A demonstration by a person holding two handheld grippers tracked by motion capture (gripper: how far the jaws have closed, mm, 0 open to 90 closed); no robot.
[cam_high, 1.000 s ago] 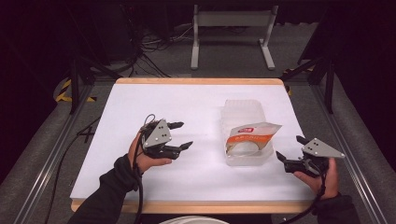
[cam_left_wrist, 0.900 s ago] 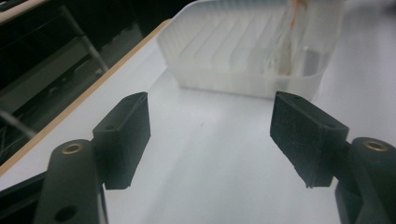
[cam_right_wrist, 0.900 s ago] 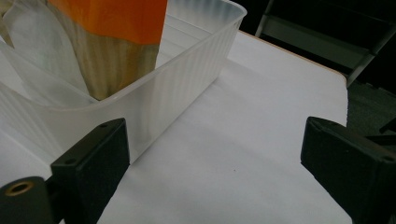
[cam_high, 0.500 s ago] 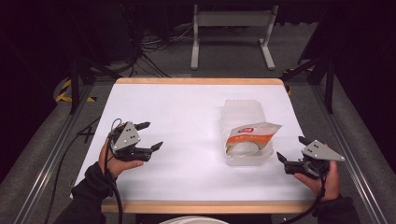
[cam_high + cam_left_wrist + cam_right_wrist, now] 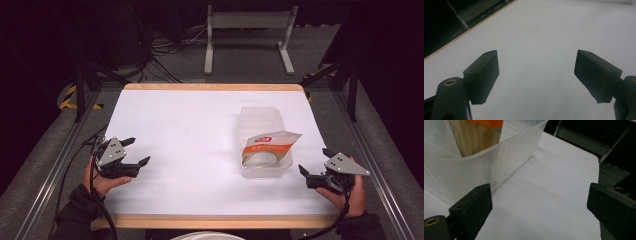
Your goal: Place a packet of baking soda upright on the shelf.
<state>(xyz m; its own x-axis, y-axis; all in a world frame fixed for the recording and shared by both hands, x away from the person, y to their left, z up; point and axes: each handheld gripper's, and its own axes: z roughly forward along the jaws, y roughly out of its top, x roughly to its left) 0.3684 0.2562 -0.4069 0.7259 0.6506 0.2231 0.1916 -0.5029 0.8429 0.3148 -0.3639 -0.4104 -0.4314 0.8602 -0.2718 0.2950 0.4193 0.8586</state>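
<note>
White bench point(image 5: 190, 130) with a wood edge front and back, dark floor and cables around it. Left tongs point(image 5: 136, 152) held low over the near-left part of the bench, jaws spread wide with nothing between them; in the left gripper view the left tongs point(image 5: 537, 72) show both black jaws far apart over plain white surface, with the bench's wood edge point(image 5: 469, 30) running diagonally up top. Right tongs point(image 5: 315, 165) at the near-right corner, also wide and holding nothing, pointing left toward a clear plastic tub point(image 5: 262, 120). Tub sits on the right half of the bench, well apart from the left tongs and near the right ones, not touching. Inside it, toward the near end, a pouch with an orange band and a small red label point(image 5: 270, 142), leaning against the tub wall, something round and pale showing at its lower part, can't tell what exactly. In the right gripper view the right tongs point(image 5: 539, 205) gape wide, the tub's ribbed translucent wall point(image 5: 499, 162) just beyond the left jaw, pouch point(image 5: 477, 137) poking up inside it. Hands wrapped around both grippers, dark sleeves coming in from the bottom.
</note>
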